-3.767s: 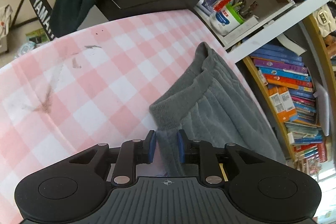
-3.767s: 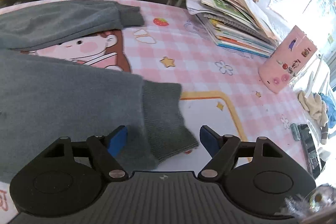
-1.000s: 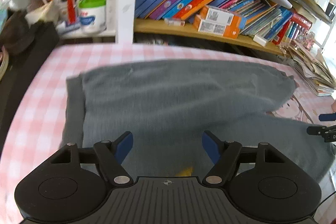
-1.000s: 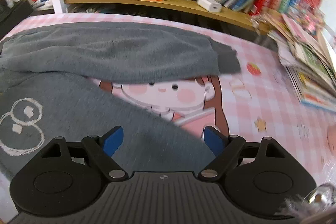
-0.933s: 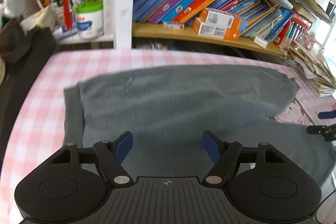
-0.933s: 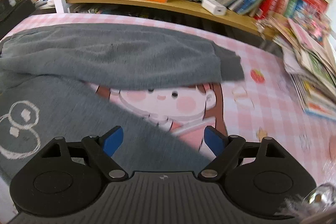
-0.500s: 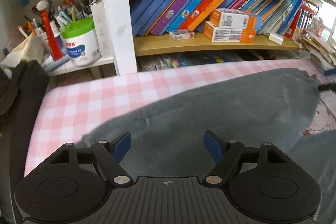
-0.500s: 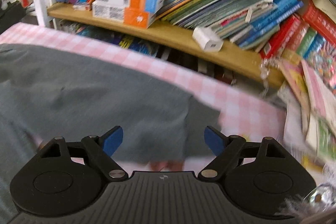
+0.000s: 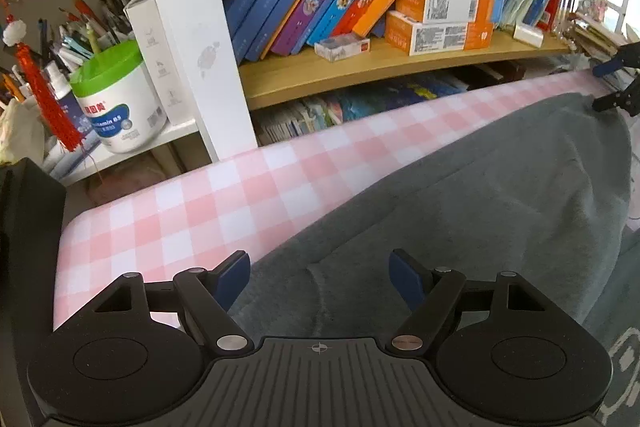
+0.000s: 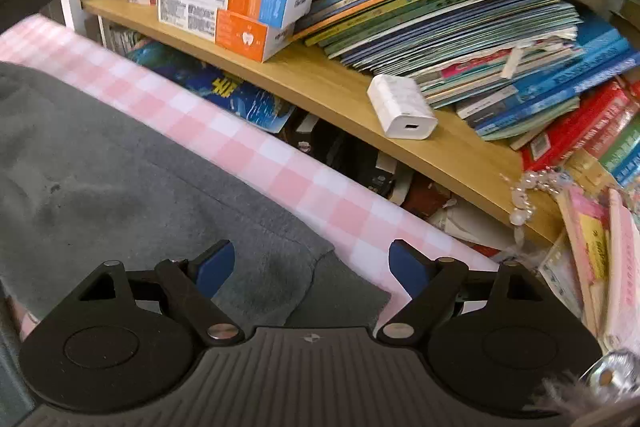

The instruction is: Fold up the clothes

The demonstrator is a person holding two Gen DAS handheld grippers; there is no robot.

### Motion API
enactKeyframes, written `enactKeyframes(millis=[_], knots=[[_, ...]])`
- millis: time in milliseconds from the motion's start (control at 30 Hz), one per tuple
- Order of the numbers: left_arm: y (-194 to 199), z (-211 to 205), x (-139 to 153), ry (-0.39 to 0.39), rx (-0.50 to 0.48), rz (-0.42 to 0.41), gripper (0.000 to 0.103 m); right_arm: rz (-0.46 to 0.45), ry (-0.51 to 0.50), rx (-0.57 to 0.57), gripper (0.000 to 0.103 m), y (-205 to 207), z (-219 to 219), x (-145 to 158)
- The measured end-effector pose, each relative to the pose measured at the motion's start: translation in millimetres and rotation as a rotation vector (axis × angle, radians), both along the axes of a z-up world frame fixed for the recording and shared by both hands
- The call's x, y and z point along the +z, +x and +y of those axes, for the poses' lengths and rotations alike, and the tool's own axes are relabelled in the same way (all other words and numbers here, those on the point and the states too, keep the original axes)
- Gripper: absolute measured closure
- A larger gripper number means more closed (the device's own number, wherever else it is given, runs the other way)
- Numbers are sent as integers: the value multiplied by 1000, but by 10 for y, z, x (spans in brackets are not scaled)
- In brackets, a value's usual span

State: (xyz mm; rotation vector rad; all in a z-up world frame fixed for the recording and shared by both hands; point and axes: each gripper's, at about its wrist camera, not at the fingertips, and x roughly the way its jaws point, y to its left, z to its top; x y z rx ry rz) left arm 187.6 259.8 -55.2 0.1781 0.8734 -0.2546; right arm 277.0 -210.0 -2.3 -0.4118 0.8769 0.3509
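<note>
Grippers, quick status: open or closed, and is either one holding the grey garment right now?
Left gripper: open, holding nothing, poised over the grey garment.
Right gripper: open, holding nothing, above the garment's cuffed end.

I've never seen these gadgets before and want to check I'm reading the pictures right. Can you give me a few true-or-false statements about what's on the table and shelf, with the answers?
1. Both hand-held grippers are open and hold nothing. True: the left hand-held gripper and the right hand-held gripper have their jaws spread wide.
2. The grey garment lies on a pink checked tablecloth. True.
3. The garment is bright red. False: it is grey.
4. The white charger sits on the table. False: it sits on the wooden shelf.
5. Two orange and white boxes are stacked on the shelf. True.
</note>
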Motion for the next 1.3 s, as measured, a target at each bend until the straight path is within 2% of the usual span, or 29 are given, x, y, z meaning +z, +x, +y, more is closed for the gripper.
enactKeyframes(millis=[333,433,767,967,1000,1033,1067,1100,1133,1167,1200,1233,1300], knots=[[144,100,-171,-35,-8,50,25,59,17,-2,20,192,-29,-229],[188,102,-206,-45,-17,56,22,74,35,-7,20,236,-60,-267],[309,127,-270,-76,-21,51,12,153,177,-70,18,377,-267,-337],[325,127,-269,-77,-23,57,11,148,196,-80,17,372,-283,-342],[326,124,-268,-76,-22,61,12,150,196,-79,19,373,-288,-338],[325,113,-266,-72,-24,67,13,150,198,-74,26,368,-290,-330],[316,100,-253,-73,-28,70,18,149,201,-60,32,363,-284,-319],[307,87,-240,-73,-32,72,21,149,207,-48,46,341,-281,-299],[298,74,-227,-73,-37,74,32,149,214,-35,63,319,-278,-279],[288,62,-209,-77,-46,78,46,149,220,-23,71,298,-274,-259],[281,59,-191,-86,-52,87,55,158,228,-17,80,287,-271,-254],[274,56,-172,-95,-57,96,70,157,222,-14,82,262,-260,-249],[241,43,-123,-100,-68,98,79,155,209,-10,84,207,-234,-241]])
